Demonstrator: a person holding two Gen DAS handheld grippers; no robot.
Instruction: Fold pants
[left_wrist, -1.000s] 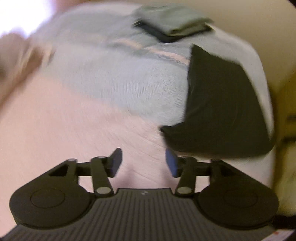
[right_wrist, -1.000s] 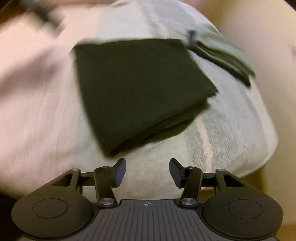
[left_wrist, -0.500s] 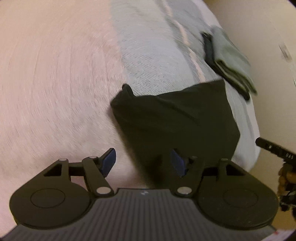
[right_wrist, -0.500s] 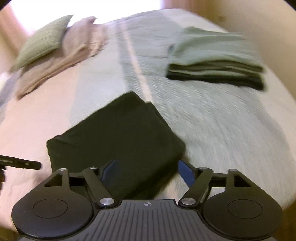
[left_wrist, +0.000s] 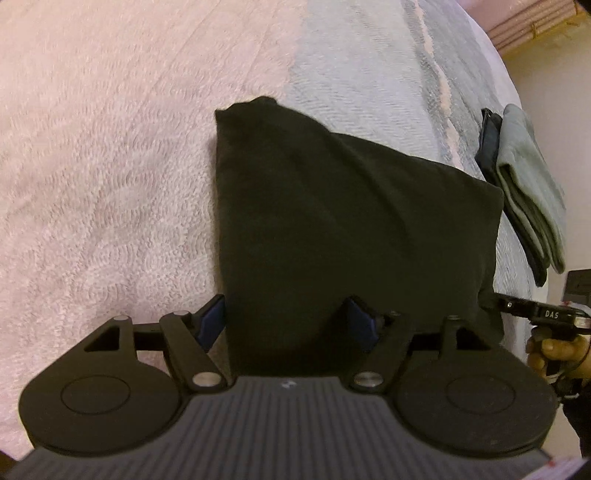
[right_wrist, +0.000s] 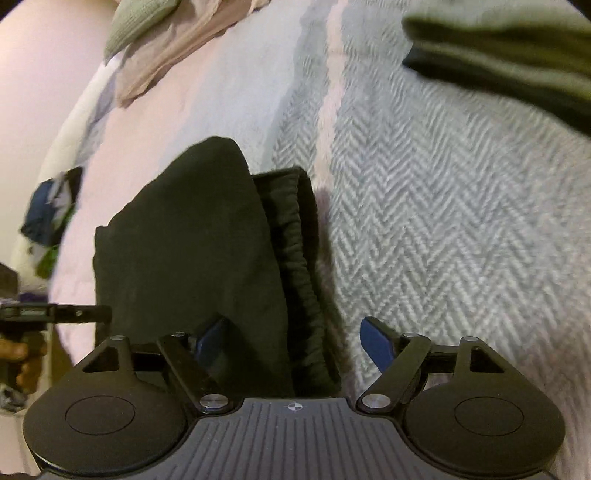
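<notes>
Folded black pants (left_wrist: 332, 221) lie on the bed, across the border of the pink and grey bedspread. My left gripper (left_wrist: 286, 321) is open, and its blue pads straddle the near corner of the fold. In the right wrist view the pants (right_wrist: 192, 240) show their gathered elastic waistband (right_wrist: 299, 258) along the right edge. My right gripper (right_wrist: 293, 338) is open too, with that waistband edge lying between its fingers. Each view catches the other gripper from the side, held in a hand (left_wrist: 557, 350).
A stack of folded clothes (left_wrist: 524, 192), grey-green on top of dark ones, sits on the grey herringbone bedspread (right_wrist: 443, 221) close beyond the pants. Pillows (right_wrist: 147, 26) lie at the head of the bed. The bed's edge runs just right of the stack.
Both grippers have come in low and close to the pants, one at each end. Fabric now lies between each pair of fingers. Both stay open.
</notes>
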